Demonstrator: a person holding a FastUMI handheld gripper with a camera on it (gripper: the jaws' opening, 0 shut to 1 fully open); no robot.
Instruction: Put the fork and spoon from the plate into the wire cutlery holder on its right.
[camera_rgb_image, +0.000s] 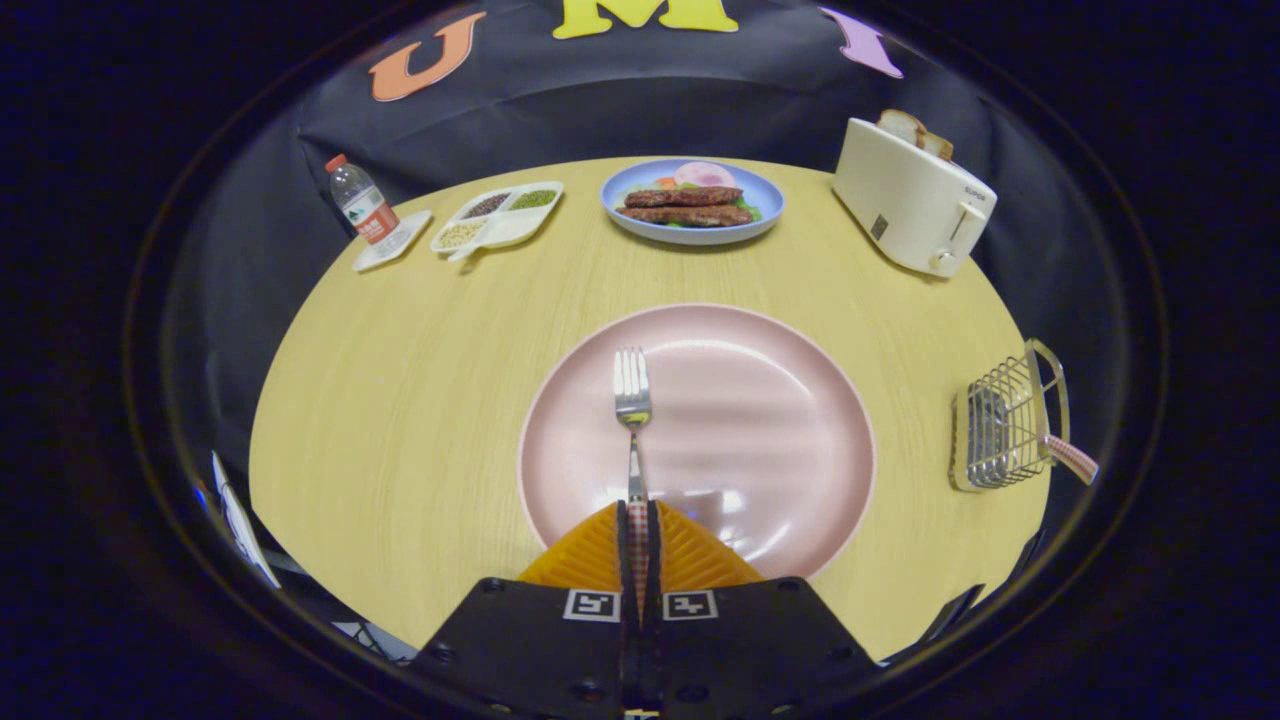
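Observation:
A metal fork with a red-and-white checked handle points away from me over the pink plate. My gripper is shut on the fork's handle, both fingers pressed against it. Whether the tines touch the plate I cannot tell. To the plate's right stands the wire cutlery holder, with a checked handle sticking out of it toward the table's edge.
Beyond the plate sits a blue plate of food. A white toaster with bread stands at the back right. A divided snack tray and a water bottle are at the back left of the round wooden table.

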